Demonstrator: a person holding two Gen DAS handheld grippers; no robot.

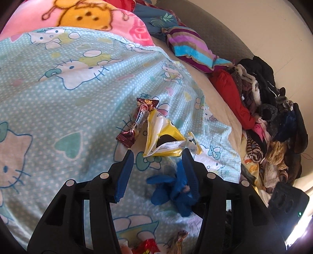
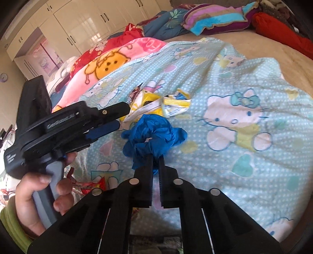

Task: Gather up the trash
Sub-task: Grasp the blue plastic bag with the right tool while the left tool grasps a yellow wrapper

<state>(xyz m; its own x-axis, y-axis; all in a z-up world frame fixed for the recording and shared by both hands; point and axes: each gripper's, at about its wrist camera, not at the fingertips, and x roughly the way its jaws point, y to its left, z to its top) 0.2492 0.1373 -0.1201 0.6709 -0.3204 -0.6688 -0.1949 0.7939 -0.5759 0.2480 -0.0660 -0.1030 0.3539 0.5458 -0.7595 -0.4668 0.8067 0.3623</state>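
The landmark here is the yellow snack wrapper (image 1: 164,136), torn open and crumpled on a light-blue cat-print bedsheet (image 1: 58,97).

The left gripper (image 1: 157,154) has its 2 blue-padded fingers (image 1: 125,172) set about halfway apart, their tips at the near edge of the yellow wrapper, 1 on either side of its lower corner. Whether the pads touch the foil cannot be told; nothing is clamped between them. In the right wrist view the same tool comes in from the left, held by a hand (image 2: 37,187) with a green cuff at the wrist, its tips reaching the wrapper (image 2: 148,105).

The right gripper (image 2: 156,156) is pinched tight on a crumpled blue disposable glove (image 2: 150,136), which bunches up above the narrow fingertips, just on the near side of the yellow wrapper. The left wrist view shows that glove (image 1: 172,187) beside the left tool's right finger.

Touching the yellow wrapper on its far left side lies a brown candy-bar wrapper (image 1: 137,123). Nearer than the yellow wrapper, at the bottom edge of the left view, sits a red foil wrapper (image 1: 146,247) with a gold one (image 1: 179,242) beside it.

Beyond the yellow wrapper a pink cartoon blanket (image 1: 78,17) and a striped pillow (image 1: 191,46) lie at the head of the bed.
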